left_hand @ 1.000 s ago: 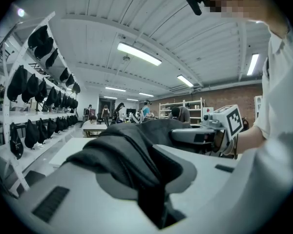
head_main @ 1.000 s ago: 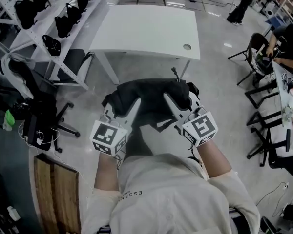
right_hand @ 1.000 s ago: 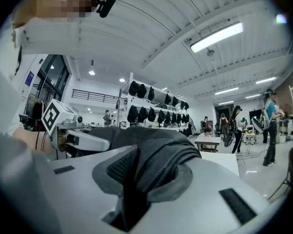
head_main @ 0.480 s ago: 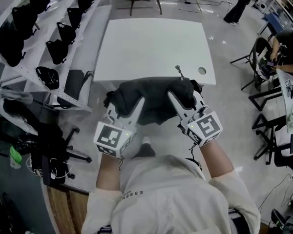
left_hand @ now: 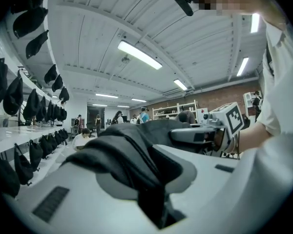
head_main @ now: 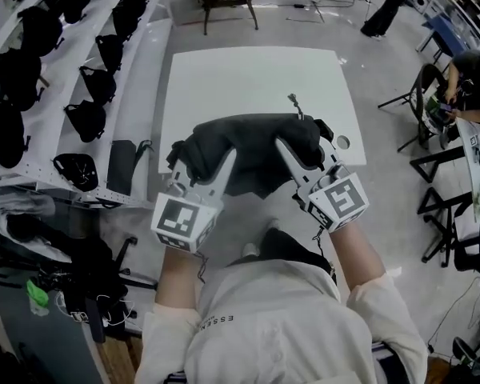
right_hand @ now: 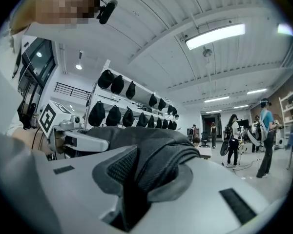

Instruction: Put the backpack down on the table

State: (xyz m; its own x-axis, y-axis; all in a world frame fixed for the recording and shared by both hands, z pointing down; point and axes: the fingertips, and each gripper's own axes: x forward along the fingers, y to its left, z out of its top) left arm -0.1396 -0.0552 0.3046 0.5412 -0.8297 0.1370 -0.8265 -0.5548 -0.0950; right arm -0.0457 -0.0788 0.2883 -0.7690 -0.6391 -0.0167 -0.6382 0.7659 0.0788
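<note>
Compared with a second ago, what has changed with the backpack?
The backpack has been carried forward, from short of the table to over its near edge. The left claw and right claw stayed shut on it.

White shelves point(head_main: 140, 74) hold black bags point(head_main: 86, 118) at the left; a person point(head_main: 470, 74) sits at the far right.

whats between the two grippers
The backpack, with the left gripper and right gripper each shut on one side of it; the head view shows this best.
</note>
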